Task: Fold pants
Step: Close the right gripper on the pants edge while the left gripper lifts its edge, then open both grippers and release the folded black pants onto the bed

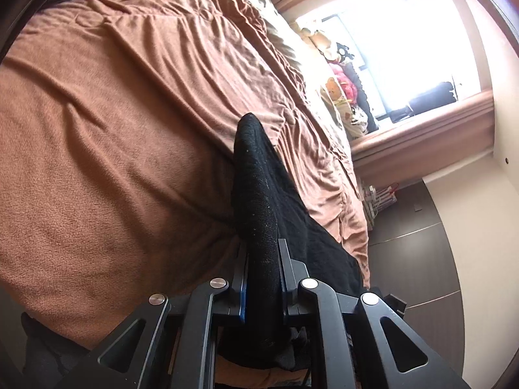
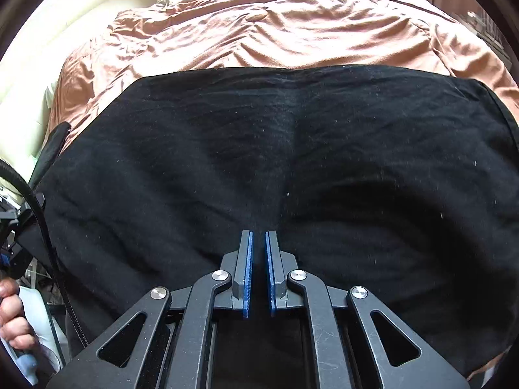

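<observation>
One pair of black knitted fabric pants (image 2: pixel 292 168) lies spread across the bed, on its single rumpled brown fleece blanket (image 1: pixel 107 149). The left tongs (image 1: pixel 262 259) are clamped on a raised fold of the pants' edge, lifted clear of the blanket at the bed's near side. The right tongs (image 2: pixel 259 253) hover low over the middle of the garment, their two blue-padded jaws nearly together with nothing between them. Judged from this layout, folding is at an early stage: one edge is gripped for the first fold, while the broad panel remains flat and no completed fold shows. A person's hand (image 2: pixel 13 317) appears at the left margin.
</observation>
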Available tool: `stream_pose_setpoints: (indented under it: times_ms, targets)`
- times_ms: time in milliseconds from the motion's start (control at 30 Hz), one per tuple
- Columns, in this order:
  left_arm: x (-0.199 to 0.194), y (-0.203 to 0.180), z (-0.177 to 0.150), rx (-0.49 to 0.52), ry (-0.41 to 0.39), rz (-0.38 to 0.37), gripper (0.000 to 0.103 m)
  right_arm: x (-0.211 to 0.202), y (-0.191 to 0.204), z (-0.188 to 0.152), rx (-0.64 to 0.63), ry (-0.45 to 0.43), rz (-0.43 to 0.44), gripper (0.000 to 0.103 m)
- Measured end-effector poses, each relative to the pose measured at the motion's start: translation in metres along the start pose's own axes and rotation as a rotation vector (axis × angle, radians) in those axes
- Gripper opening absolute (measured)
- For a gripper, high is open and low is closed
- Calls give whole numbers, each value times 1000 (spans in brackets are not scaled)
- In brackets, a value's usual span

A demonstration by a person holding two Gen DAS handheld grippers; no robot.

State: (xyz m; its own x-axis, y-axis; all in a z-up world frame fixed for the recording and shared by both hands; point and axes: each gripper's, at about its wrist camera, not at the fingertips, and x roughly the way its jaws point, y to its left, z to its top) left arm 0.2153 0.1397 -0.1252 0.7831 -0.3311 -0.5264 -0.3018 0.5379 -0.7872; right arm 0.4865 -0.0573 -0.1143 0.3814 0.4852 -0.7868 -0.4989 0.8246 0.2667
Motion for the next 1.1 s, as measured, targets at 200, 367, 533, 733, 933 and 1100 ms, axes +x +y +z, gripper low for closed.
stream_pose_setpoints:
  times_ms: [200,367,533,733,933,1100]
  targets:
    - [1,-52,-1,102,12,-44,15,-13,-8,-35,47,-2,69,6]
    - [7,-101,-3,188,17,-75,15,-44,-24,-51,81,-51,88,6]
    - [19,-143,-12,264,43,-109,15,-98,-54,-61,111,-181,89,6]
    - [37,-193,-36,350,90,-157,15,-152,-102,-86,176,-304,59,50]
    - [61,-230,-63,416,148,-188,15,-190,-147,-116,248,-393,32,76]
    - [85,-254,-85,450,204,-209,15,-207,-163,-149,317,-424,29,77]
